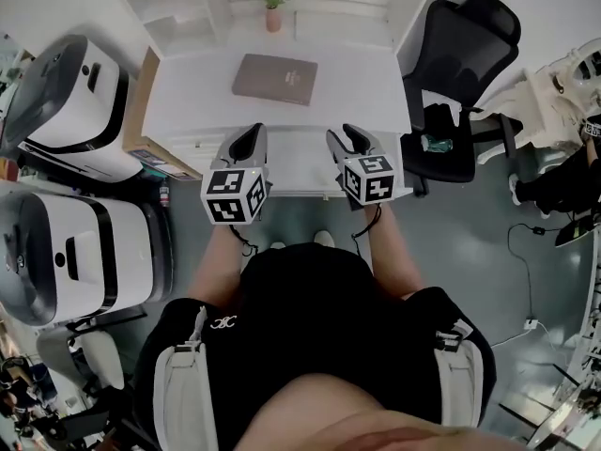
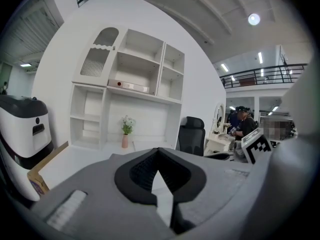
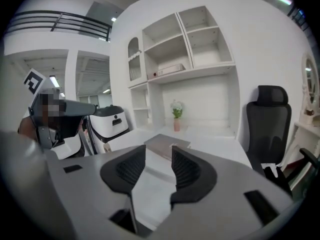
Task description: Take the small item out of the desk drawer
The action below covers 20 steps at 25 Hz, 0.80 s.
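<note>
I see a white desk [image 1: 188, 92] in front of the person. Its front panel [image 1: 300, 167] runs along the near edge, and I cannot tell a drawer's state there. No small item shows in any view. My left gripper [image 1: 252, 132] [image 2: 159, 151] hovers over the desk's near edge, its fingertips touching, shut on nothing. My right gripper [image 1: 346, 132] [image 3: 158, 154] hangs beside it at the same height, open, with only the desk top showing in the gap between its pads.
A grey-brown book [image 1: 274, 78] [image 3: 165, 145] lies on the desk's middle. A pink vase with flowers [image 1: 273, 17] [image 2: 125, 140] stands at the back by white shelves. A black office chair [image 1: 455, 73] stands right; white machines [image 1: 75, 101] and a cardboard box [image 1: 141, 111] stand left.
</note>
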### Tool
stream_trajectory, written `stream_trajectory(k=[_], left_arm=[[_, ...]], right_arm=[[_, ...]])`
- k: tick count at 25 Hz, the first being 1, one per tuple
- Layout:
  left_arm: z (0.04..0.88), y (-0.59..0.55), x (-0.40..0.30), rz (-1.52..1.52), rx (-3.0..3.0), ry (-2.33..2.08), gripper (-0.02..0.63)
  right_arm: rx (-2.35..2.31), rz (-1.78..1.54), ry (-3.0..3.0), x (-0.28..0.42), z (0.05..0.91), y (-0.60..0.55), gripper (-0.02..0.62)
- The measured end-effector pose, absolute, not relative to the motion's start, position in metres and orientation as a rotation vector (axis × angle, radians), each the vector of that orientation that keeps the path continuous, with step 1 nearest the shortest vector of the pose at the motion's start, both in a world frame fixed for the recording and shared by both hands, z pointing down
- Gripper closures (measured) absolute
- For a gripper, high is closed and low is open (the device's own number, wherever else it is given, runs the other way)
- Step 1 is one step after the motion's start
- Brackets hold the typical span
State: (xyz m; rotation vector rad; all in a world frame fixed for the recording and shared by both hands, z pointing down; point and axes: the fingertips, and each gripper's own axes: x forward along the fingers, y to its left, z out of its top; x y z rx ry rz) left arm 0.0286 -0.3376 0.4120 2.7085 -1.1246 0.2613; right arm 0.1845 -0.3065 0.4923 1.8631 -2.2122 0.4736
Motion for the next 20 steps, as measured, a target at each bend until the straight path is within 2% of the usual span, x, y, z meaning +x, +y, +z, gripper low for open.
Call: stream_trajectory(k=[6,20], left_arm=[[0.42,-0.343,0.015,0.271,2.663,-1.186,0.592],[0.442,-0.348,-0.006,0.295,2.558,-1.289,0.592]], right_arm=[[1.693,0.569,-2.181,0.175,0.534,-0.317,0.403],[1.482,0.731,-2.045,0.173,0.63,-0.33,0.4]])
